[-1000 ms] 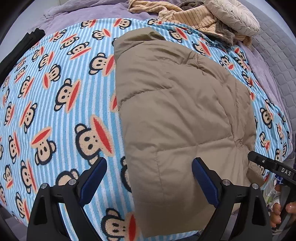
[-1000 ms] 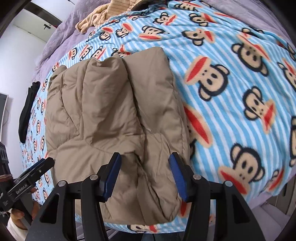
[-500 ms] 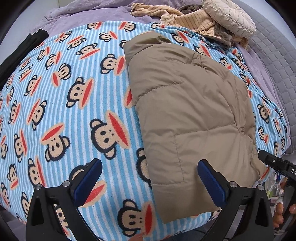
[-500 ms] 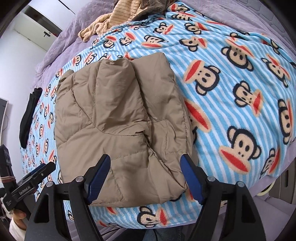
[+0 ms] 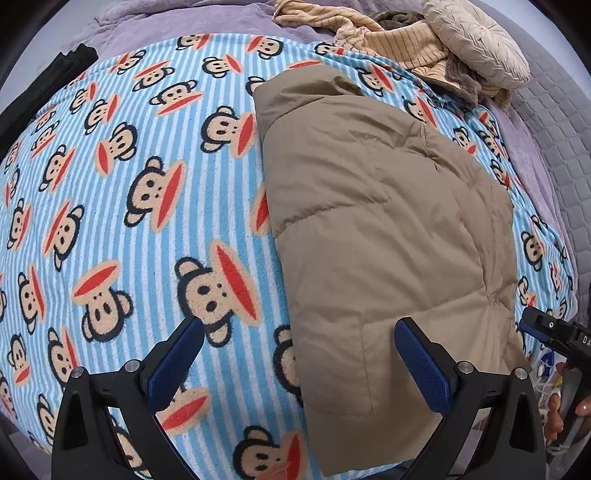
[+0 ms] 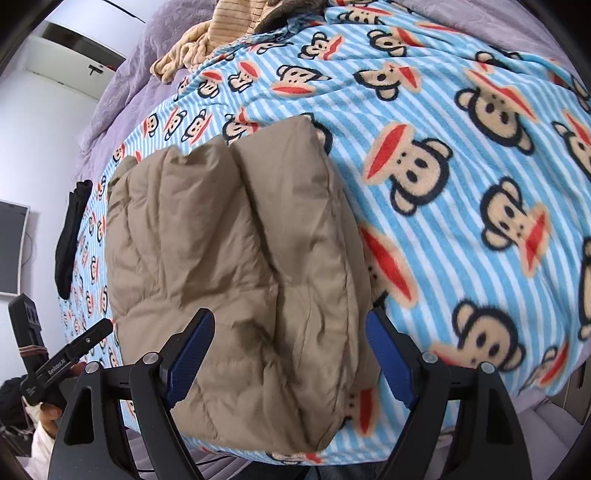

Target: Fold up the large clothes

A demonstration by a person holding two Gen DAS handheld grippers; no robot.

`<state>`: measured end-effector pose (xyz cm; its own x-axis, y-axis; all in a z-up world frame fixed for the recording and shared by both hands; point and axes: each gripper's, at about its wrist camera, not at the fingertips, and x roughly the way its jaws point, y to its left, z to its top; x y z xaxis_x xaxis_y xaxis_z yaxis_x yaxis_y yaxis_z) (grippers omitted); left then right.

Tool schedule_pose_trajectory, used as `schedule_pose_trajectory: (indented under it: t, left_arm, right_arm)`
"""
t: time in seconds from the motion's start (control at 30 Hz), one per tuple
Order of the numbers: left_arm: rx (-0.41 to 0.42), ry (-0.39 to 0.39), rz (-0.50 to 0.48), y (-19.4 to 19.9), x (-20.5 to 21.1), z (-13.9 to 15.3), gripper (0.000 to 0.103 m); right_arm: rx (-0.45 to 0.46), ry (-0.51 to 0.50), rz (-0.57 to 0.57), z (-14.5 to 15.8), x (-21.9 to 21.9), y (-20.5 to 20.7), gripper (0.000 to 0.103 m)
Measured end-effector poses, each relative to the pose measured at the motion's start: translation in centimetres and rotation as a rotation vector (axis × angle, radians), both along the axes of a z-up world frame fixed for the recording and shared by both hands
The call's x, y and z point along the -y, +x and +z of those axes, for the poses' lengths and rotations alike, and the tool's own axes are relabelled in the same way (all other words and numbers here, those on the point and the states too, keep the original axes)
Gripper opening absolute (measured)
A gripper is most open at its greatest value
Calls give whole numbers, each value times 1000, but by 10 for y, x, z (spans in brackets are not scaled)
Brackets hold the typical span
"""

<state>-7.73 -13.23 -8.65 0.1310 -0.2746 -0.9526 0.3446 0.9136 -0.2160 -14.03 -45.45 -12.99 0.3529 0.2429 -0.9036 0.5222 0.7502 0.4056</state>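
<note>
Bright, even indoor light; heavy fisheye warp in both wrist views

Soft light casts only faint shadows in the folds of the tan jacket (image 5: pixel 388 240) and beneath its near edge. No glare. The striped blanket (image 6: pixel 461 155) bulges and curves toward dark circular corners; its near right part is slightly motion-blurred in the right view, while the left view is sharp.

A bed under a quilted lilac cover (image 5: pixel 207 22) carries a blue-and-white striped fleece blanket printed with monkey faces (image 5: pixel 122 229). On the blanket lies a folded tan puffer jacket (image 5: pixel 384 236) — at the far end, a heap of beige ribbed knitwear (image 5: pixel 402 44) and a round cream pleated cushion (image 5: pixel 476 44). A black garment (image 6: pixel 70 236) lies along one edge.
</note>
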Motion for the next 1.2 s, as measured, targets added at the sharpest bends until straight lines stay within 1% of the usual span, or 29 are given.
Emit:
schedule_pose_trajectory:
  t: [0.13, 0.23, 0.3, 0.4, 0.5, 0.53, 0.57, 0.6, 0.63, 0.7, 0.73, 0.77, 0.83, 0.87, 0.93, 1.07, 1.13, 1.2]
  left_arm:
    - [-32, -45, 16, 14, 9, -11, 103]
    - [-51, -98, 19, 25, 12, -23, 103]
    - [-86, -155, 29, 33, 11, -32, 103]
    - [-170, -275, 41, 47, 7, -51, 103]
    - [-261, -392, 61, 58, 6, -69, 103]
    - [-277, -415, 61, 60, 7, -73, 103]
    - [-289, -431, 60, 62, 8, -77, 103]
    - [-298, -443, 59, 64, 9, -79, 103]
    - [-306, -457, 57, 65, 11, -81, 103]
    - [-319, -470, 53, 68, 13, -84, 103]
    - [-324, -474, 51, 69, 14, -85, 103]
    - [-327, -476, 48, 70, 15, -85, 103]
    - [-326, -468, 31, 71, 18, -86, 103]
    - [-323, -459, 20, 72, 20, -87, 103]
    - [-315, -437, -7, 73, 28, -87, 103]
    - [-309, -398, -30, 73, 42, -91, 103]
    - [-318, -380, -17, 72, 48, -94, 103]
    - [-301, -347, -12, 69, 54, -92, 103]
  right_arm:
    - [-5, 60, 1, -21, 28, 15, 86]
    - [3, 148, -12, -44, 50, 22, 86]
    - [16, 225, -17, -60, 61, 27, 86]
    - [40, 369, -34, -85, 67, 36, 86]
    - [100, 492, -48, -94, 65, 43, 86]
    - [137, 540, -53, -93, 64, 45, 88]
    - [168, 574, -57, -91, 63, 47, 98]
    - [202, 607, -55, -87, 62, 49, 103]
    - [234, 627, -54, -82, 60, 50, 103]
    - [244, 627, -16, -74, 55, 54, 103]
    - [229, 596, 24, -69, 51, 58, 103]
    - [202, 553, 74, -64, 45, 64, 103]
    - [130, 436, 185, -61, 31, 75, 103]
    - [94, 397, 225, -62, 26, 81, 103]
    - [40, 362, 276, -70, 16, 91, 103]
    - [-7, 368, 268, -88, 10, 103, 103]
    - [-19, 370, 246, -90, 10, 103, 103]
    - [-30, 368, 222, -89, 11, 101, 103]
